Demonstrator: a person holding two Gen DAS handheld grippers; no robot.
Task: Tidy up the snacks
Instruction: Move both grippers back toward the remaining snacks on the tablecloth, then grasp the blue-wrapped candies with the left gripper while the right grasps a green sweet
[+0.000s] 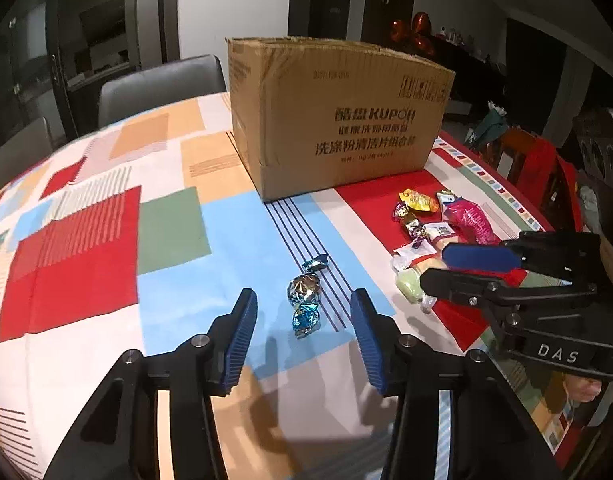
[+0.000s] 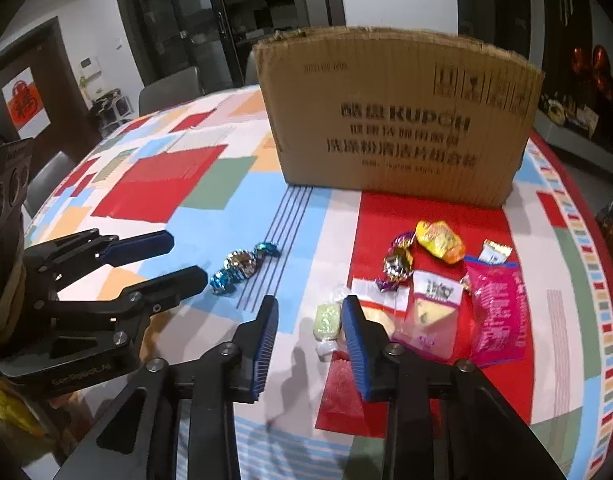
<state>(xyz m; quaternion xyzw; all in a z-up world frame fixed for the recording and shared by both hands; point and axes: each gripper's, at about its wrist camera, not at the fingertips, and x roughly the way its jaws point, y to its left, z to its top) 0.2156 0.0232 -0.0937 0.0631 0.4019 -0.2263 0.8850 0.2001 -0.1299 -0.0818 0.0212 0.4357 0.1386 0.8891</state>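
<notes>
My left gripper (image 1: 304, 336) hangs with its jaws spread wide, empty, just short of a blue-and-gold foil-wrapped candy (image 1: 306, 294) that lies on the light-blue patch of the tablecloth (image 1: 86, 248), its twisted ends pointing toward and away from me. The candy sits in line with the gap between the blue pads (image 1: 242, 336), touching neither. My right gripper (image 2: 310, 344) is also released, and a pale green wrapped sweet (image 2: 327, 320) lies between its fingers, close against the right-hand pad (image 2: 356, 348); I cannot tell whether pad and wrapper touch.

Just beyond that sweet lies the rest of the snack pile on the red patch: a clear packet with a white label (image 2: 434, 312), a bright pink packet (image 2: 498, 316) beside it to the right, a purple-and-gold foil candy (image 2: 396, 262), a yellow-orange packet (image 2: 440, 240) and a small gold-and-white sachet (image 2: 494, 251). The blue foil candy lies well apart from this pile, to its left.

Farther back a brown cardboard box (image 2: 398, 120) stands upright on the table, its printed side facing me and its top torn open. Behind the table stand grey chairs (image 1: 162, 88).
</notes>
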